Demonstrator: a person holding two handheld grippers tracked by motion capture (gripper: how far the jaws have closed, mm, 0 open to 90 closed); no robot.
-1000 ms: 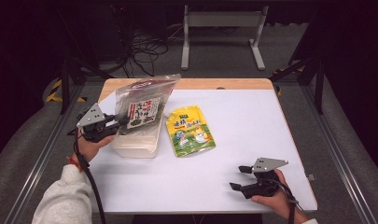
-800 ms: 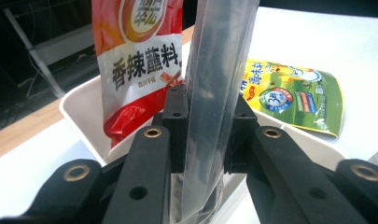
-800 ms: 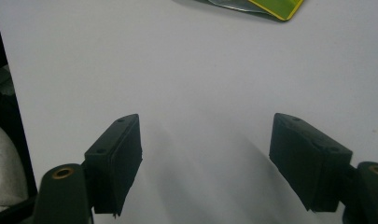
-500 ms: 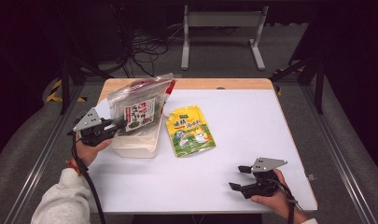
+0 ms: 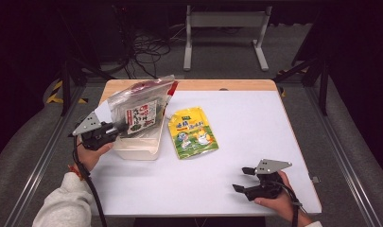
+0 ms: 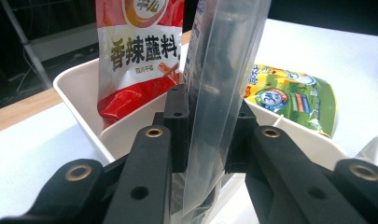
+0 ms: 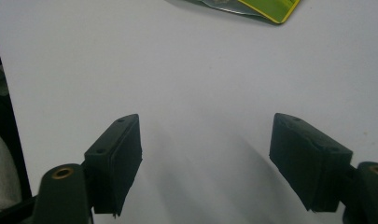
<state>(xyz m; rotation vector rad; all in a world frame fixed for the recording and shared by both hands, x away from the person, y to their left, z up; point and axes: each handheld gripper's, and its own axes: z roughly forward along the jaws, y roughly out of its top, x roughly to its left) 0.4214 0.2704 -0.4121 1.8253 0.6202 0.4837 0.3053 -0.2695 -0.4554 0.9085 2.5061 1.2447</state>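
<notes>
Two jaws of the left gripper (image 6: 207, 126) pinched the clear packet (image 5: 139, 111) at its edge, holding it over the white bin (image 5: 137, 146). The right gripper (image 7: 205, 163) stood open over bare table (image 7: 200, 70), well apart from the packet.

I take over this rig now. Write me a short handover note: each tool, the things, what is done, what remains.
Left tool: shut on the clear pouch, holding its edge upright over the white bin.
Right tool: open, holding nothing, resting low near the table's front right.
Things: red sauce packet stands in the bin; the yellow-green snack pouch lies flat on the table, right of the bin.
Done: red packet binned, clear pouch gripped.
Left, likely: lower and release the clear pouch into the bin, then fetch the yellow-green one.
</notes>
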